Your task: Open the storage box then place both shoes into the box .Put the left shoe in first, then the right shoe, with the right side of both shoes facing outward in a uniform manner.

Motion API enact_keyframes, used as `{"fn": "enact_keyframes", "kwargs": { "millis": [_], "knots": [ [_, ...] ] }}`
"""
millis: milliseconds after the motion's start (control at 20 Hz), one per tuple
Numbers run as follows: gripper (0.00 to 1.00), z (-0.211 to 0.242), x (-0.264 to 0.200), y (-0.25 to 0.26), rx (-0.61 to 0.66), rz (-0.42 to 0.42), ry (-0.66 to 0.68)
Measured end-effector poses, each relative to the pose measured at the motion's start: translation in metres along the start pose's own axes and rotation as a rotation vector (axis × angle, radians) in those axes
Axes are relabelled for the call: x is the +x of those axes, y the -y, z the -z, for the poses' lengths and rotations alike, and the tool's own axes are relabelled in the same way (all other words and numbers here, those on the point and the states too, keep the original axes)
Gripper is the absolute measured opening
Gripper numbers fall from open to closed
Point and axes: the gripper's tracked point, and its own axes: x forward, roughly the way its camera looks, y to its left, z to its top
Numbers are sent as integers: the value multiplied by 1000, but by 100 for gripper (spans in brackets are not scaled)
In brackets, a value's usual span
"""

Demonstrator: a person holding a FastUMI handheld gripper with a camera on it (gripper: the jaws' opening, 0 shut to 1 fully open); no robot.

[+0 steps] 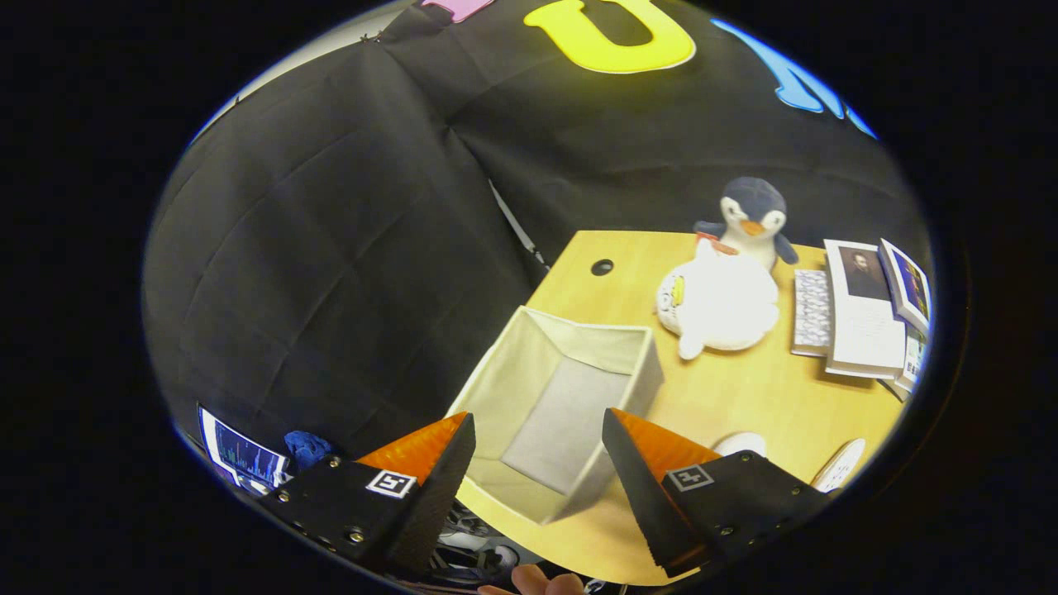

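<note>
Fabric makes up the storage box (562,405): a pale cream, soft-sided bin, square in plan, its top open and a flat grey panel lying on its floor. Nothing sits inside it. It stands at the near corner of a light wooden table (744,397), one corner almost over the table's edge, and it lies just ahead of the gripper (539,450), framed in the gap between the two fingers.

The gripper hangs above the box and looks steeply down into it. Its fingers are spread wide, with nothing between them and neither touching the box. Below the fingers, at 6 o'clock from the box, part of a person's hand (537,583) shows, with dark and white shapes beside it that I cannot make out.

Beyond the box, at about 1 o'clock, a white plush toy (719,302) lies on the table, and a penguin toy (752,219) stands just behind it, touching it. At 2 o'clock from the box, books (864,310) lie flat near the table's far side. A small round hole (602,267) marks the tabletop at 12 o'clock. At 8 o'clock from the box, off the table, a lit screen (240,454) and something blue (306,448) sit low against the black cloth.
</note>
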Motion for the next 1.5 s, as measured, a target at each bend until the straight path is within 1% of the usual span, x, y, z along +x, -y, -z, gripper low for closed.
{"fn": "enact_keyframes", "kwargs": {
  "millis": [150, 350, 650, 800, 1050, 1250, 1500],
  "knots": [
    [94, 25, -11, 42, 24, 70, -19],
    [95, 47, -30, 84, 64, 116, -34],
    [95, 75, -46, 121, 86, 170, -61],
    [95, 94, -47, 135, 93, 189, -102],
    [95, 131, -42, 159, 67, 246, -183],
    [95, 154, -39, 178, 12, 306, -238],
    [95, 191, -28, 201, -17, 365, -366]
  ]
}}
